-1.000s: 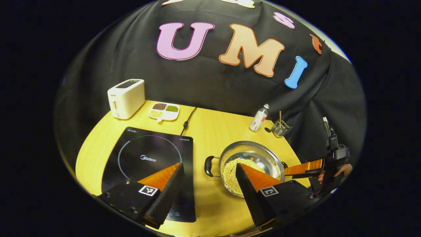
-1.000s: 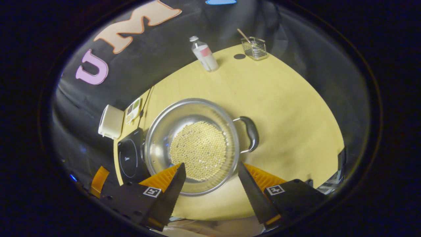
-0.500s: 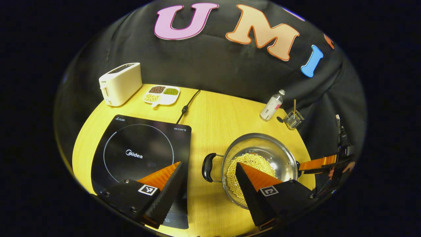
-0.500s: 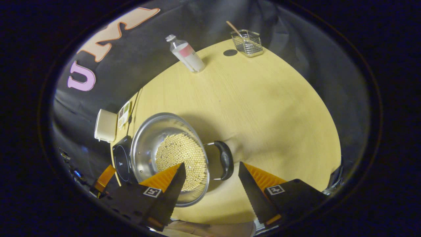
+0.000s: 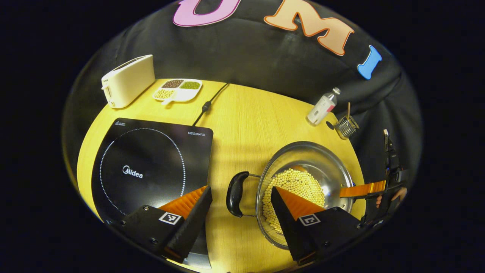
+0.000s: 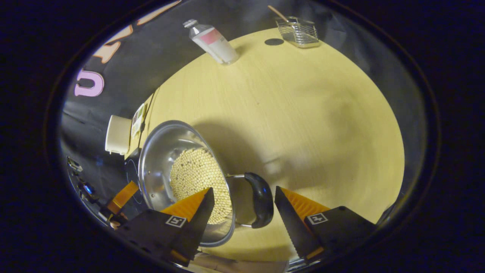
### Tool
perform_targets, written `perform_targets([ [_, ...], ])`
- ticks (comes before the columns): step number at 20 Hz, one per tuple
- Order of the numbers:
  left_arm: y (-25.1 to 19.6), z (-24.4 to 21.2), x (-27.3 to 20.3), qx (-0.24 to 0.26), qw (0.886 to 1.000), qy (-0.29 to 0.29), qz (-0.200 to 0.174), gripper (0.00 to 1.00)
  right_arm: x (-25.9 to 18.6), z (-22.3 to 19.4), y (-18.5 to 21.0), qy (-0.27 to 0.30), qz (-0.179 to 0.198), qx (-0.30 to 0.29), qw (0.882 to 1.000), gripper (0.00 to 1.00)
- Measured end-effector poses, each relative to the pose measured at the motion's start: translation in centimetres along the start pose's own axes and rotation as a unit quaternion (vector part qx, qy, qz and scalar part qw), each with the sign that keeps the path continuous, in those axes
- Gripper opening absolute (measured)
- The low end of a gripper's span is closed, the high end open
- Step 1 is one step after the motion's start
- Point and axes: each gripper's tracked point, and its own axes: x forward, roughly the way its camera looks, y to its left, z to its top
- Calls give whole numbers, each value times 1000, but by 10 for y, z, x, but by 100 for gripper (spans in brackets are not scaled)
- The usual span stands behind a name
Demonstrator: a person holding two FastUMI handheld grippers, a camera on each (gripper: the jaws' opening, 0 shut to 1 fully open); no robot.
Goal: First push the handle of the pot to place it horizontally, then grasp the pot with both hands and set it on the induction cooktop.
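Note:
A steel pot [image 5: 303,155] holding pale beans stands on the wooden table [image 5: 242,121], to the right of the black induction cooktop [image 5: 147,167]. Its two black handles point left and right. In the left gripper view, the left handle [image 5: 235,193] lies between the spread fingers of my open left gripper [image 5: 240,189], untouched. In the right gripper view, the pot's [image 6: 159,151] right handle [image 6: 261,199] sits between the fingers of my open right gripper [image 6: 244,191]. The right gripper [image 5: 348,192] also shows at the pot's far rim, and the left gripper [image 6: 121,197] beyond the pot.
At the table's back left stand a cream toaster [image 5: 127,79] and a divided dish of beans [image 5: 177,89]. The cooktop's cable [image 5: 208,104] runs to the back. A bottle [image 5: 322,106] and a wire basket [image 5: 345,127] stand at the back right.
Both grippers have come down and closer to the pot, so each handle now lies between a pair of open fingers. The pot has not moved on the table.

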Motion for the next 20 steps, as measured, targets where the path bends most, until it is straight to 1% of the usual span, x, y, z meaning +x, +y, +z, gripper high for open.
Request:
perform_targets([
  [1,-1,-3,4,3,1000,9,-1,96,4,0,0,5,0,-1,1000,99],
  [2,-2,-5,8,7,1000,17,-1,96,9,-1,-1,10,1,-2,1000,91],
  [3,-3,-8,13,10,1000,24,-1,96,13,-1,-2,14,1,-3,1000,89],
  [6,-1,-16,27,9,999,51,4,96,23,-2,-4,26,2,-4,1000,88],
  [8,-2,-19,33,6,998,61,3,96,27,-3,-3,33,8,-3,999,88],
  [9,-3,-20,37,8,998,64,2,94,28,-3,-1,37,12,-4,999,80],
  [10,-5,-21,39,11,998,69,0,94,29,-5,-1,41,16,-5,999,87],
  [11,-6,-24,41,14,997,75,0,94,30,-5,-2,45,16,-5,999,78],
  [12,-8,-26,43,15,997,81,0,90,32,-5,-2,48,18,-2,999,78],
  [15,-1,-30,50,16,996,92,13,81,33,-4,0,58,33,2,998,55],
  [16,1,-29,51,11,995,94,14,74,35,-4,-1,58,35,-2,998,56],
  [17,3,-30,52,5,995,94,14,76,31,-5,-2,59,37,-2,998,55],
  [18,2,-29,48,4,995,95,10,67,34,-4,0,61,43,0,997,58],
  [19,2,-31,49,6,995,99,8,66,32,-2,1,61,49,5,997,58],
  [20,2,-32,48,6,994,105,8,64,31,-4,2,64,52,8,997,58],
])
